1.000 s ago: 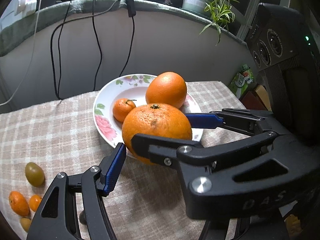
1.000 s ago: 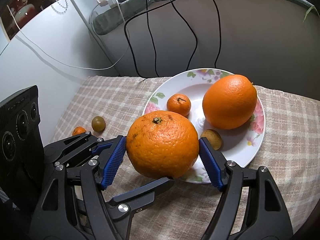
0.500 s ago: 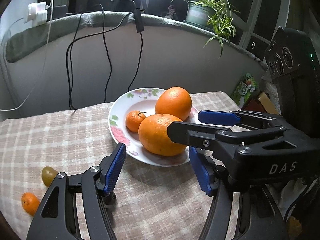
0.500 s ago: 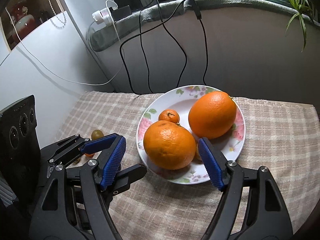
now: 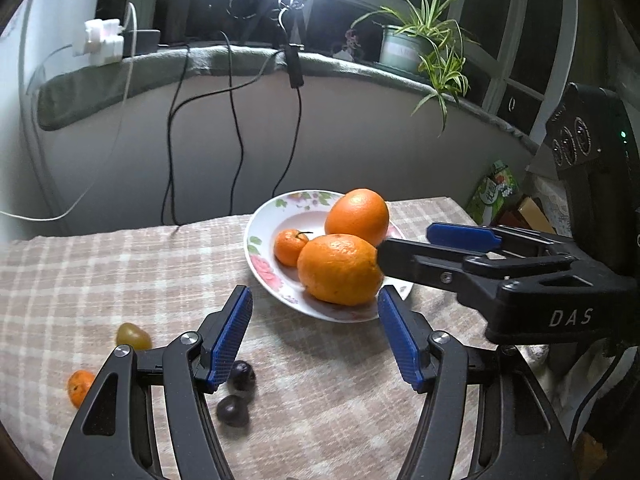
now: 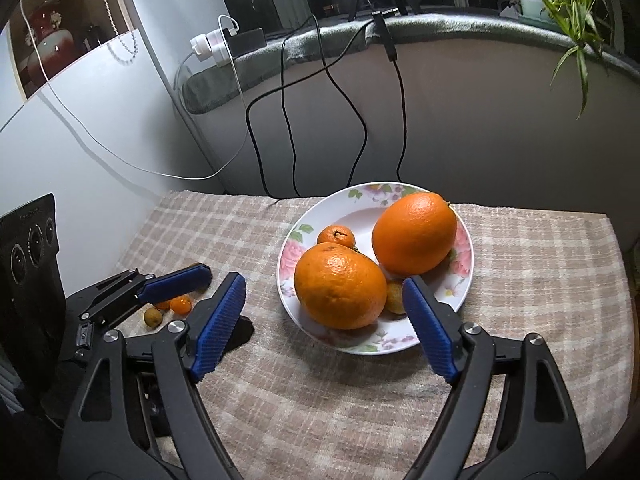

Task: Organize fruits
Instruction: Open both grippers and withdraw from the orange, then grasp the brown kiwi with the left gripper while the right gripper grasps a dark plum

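Observation:
A white flowered plate (image 6: 466, 280) (image 5: 256, 256) sits on the checked cloth. It holds two big oranges (image 6: 340, 286) (image 6: 414, 234), a small mandarin (image 6: 336, 236) and a small yellowish fruit (image 6: 396, 298). My right gripper (image 6: 324, 326) is open and empty just in front of the plate. My left gripper (image 5: 314, 338) is open and empty, left of the right one. Loose on the cloth lie a green fruit (image 5: 133, 336), a small orange fruit (image 5: 80, 388) and two dark fruits (image 5: 238, 394).
Black and white cables (image 6: 288, 128) hang down the back wall. A potted plant (image 5: 424, 48) stands on the ledge. A green packet (image 5: 492, 194) and boxes sit past the table's right edge. A wall stands close on the left.
My right gripper let go of the near big orange onto the plate and drew back and up. Both grippers have pulled away from the plate.

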